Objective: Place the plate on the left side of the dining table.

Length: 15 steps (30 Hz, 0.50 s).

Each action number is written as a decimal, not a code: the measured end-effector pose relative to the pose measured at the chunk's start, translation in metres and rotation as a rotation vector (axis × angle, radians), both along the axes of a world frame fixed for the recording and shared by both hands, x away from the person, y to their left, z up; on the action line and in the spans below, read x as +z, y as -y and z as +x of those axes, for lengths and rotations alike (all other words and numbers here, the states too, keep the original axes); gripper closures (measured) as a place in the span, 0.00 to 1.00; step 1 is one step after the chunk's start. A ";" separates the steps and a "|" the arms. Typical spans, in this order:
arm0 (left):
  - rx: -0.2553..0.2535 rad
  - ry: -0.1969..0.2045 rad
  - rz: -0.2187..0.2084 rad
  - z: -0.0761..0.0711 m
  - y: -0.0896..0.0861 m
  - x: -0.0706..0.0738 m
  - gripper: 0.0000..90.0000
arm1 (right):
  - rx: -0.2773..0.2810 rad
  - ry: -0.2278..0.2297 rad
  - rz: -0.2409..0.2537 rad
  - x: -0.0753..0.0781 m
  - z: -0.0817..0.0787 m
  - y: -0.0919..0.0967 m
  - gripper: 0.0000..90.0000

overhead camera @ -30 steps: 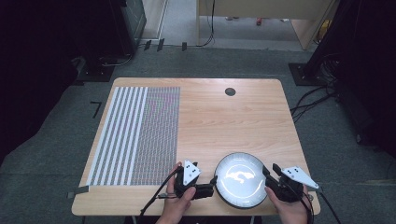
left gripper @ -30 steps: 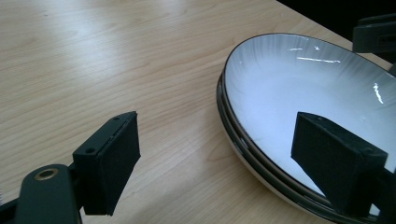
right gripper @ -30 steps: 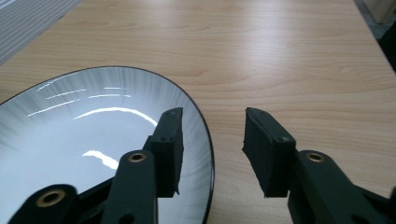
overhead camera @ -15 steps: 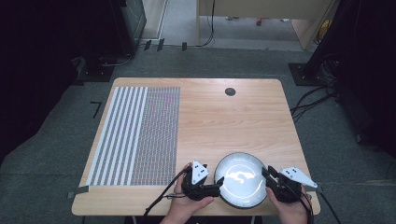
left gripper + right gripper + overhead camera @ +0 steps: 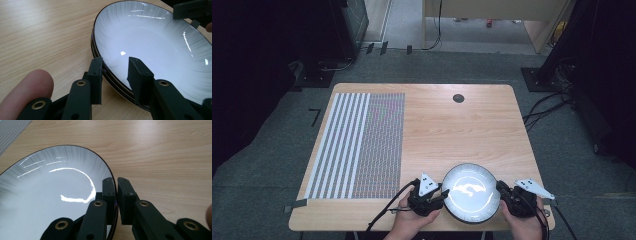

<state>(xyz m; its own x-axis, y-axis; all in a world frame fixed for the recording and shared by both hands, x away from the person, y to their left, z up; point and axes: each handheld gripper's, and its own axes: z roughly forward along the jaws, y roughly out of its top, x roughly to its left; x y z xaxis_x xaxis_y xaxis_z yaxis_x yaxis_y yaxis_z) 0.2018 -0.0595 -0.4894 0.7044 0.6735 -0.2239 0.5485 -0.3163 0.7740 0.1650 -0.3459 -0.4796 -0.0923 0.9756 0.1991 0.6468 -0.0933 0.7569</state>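
The right gripper (image 5: 117,182) is clamped on the right rim of the plate (image 5: 471,192), one jaw inside the dish and one outside. The left gripper (image 5: 115,63) has its jaws spread, straddling the plate's left rim without pinching it. The white, dark-edged plate is round, with no long axis to speak of, and sits face up on the wooden table (image 5: 447,130), close to its near edge. Beyond the plate, bare wood runs to a small black disc (image 5: 458,98) by the far edge. Left of the plate, apart from it, lies a striped mat (image 5: 357,145).
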 end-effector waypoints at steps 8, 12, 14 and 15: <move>-0.011 -0.015 -0.003 0.001 -0.001 0.000 0.73 | -0.014 -0.027 -0.033 -0.006 0.003 -0.007 0.91; -0.022 -0.022 -0.003 0.001 -0.002 -0.001 0.70 | -0.035 -0.016 -0.010 -0.003 0.003 -0.006 0.94; -0.023 -0.021 0.000 0.001 -0.001 -0.001 0.69 | -0.042 -0.007 0.001 -0.002 0.002 -0.005 0.96; -0.023 -0.021 0.000 0.000 -0.001 -0.002 0.69 | -0.041 -0.006 0.003 -0.002 0.002 -0.004 0.96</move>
<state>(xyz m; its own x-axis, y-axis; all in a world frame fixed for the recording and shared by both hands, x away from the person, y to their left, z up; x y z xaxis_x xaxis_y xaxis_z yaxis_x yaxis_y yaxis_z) 0.2022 -0.0582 -0.4910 0.7150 0.6571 -0.2390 0.5573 -0.3293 0.7622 0.1670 -0.3415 -0.4816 -0.0513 0.9779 0.2026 0.6470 -0.1219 0.7527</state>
